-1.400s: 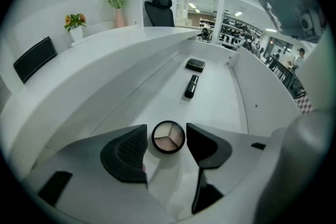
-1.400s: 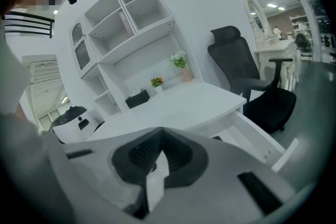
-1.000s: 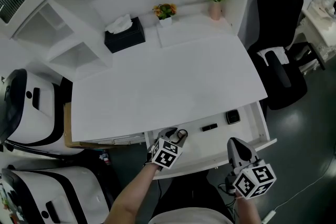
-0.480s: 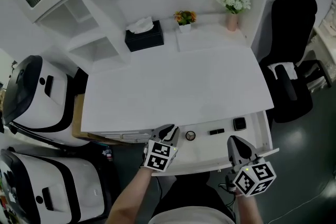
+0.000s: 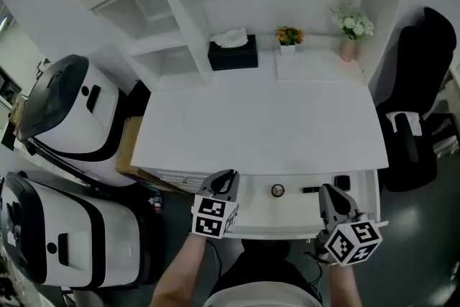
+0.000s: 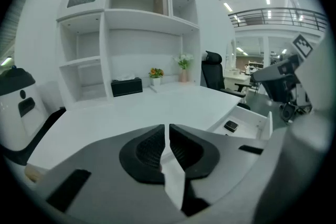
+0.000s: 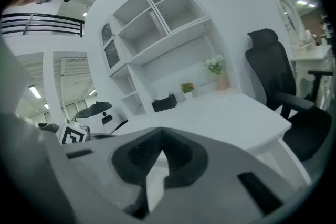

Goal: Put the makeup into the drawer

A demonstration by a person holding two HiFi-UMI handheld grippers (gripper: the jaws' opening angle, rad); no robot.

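Left to right, head view. Well to the left of your left tongs (image 5: 225, 182) stand two white domed machines (image 5: 68, 108), which play no part in the task. The left tongs hang over the left end of the open drawer (image 5: 295, 210). Their jaws are closing and stand almost together, with nothing between them. Just to the right of their tips, on the drawer floor, lies a round compact (image 5: 277, 190). Next comes a slim black stick (image 5: 311, 190), about midway between your two tongs but nearer the right pair. A dark square case (image 5: 342, 182) lies just ahead of the right tongs (image 5: 332, 196), near the drawer's right wall. The right tongs are clenched, tips meeting, and they too grasp nothing. Beyond them to the right is a black office chair (image 5: 420, 111).

Ahead of both tongs the white desk top (image 5: 266, 118) is bare. Only a black tissue box (image 5: 232, 54), a small flower pot (image 5: 289, 38) and a pink vase (image 5: 348, 47) stand along its far edge, well apart from either pair.

Progress, as a judgement: all the makeup in view, three pieces, already rests inside the drawer, and none shows on the desk. The putting-in appears complete. What may remain for you is to push the drawer shut, though the task sentence does not ask for it.
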